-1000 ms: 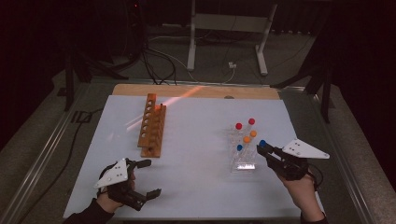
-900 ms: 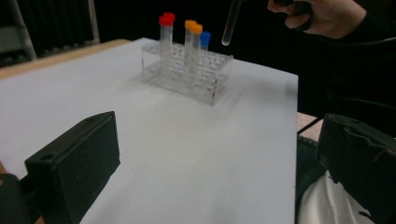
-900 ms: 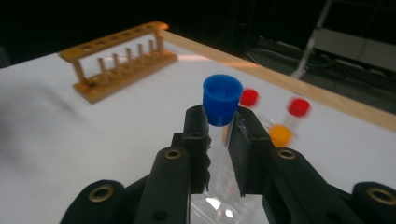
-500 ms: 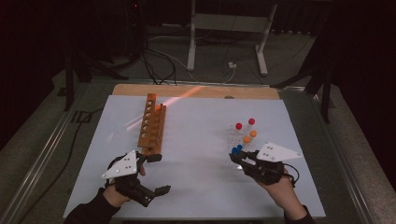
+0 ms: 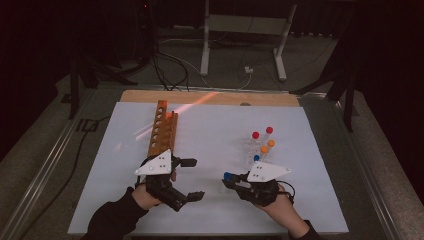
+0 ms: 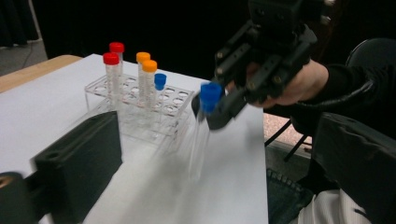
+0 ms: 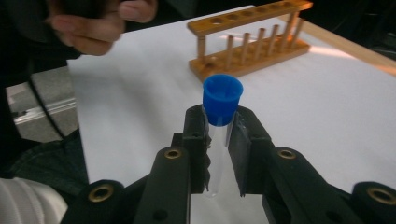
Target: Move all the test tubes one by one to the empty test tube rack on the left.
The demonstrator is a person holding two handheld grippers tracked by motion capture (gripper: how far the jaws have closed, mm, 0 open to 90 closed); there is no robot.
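Note:
My right gripper [image 5: 232, 181] is shut on a clear test tube with a blue cap [image 5: 228, 176], held upright above the white sheet. In the right gripper view the cap [image 7: 222, 98] sticks up above the two pads. The left gripper [image 5: 196, 178] stands open a short way to the tube's left; its jaws have just been closing slightly, with nothing between them. It faces the tube [image 6: 209, 95] and the right gripper [image 6: 219, 109]. Behind the right hand, a clear plastic rack [image 5: 257, 150] holds two red-capped, two orange-capped and one blue-capped tube. An empty wooden rack [image 5: 161, 131] stands beyond the left hand.
A white sheet [image 5: 210, 130] covers the table, and a wooden strip [image 5: 210, 97] runs along its far edge. Cables and a metal stand [image 5: 240, 30] are on the floor beyond. A metal rail [image 5: 45, 165] runs along the table's left side.
The right gripper has carried the blue-capped tube left, away from the clear rack toward the middle. The left gripper has moved up and right toward it.

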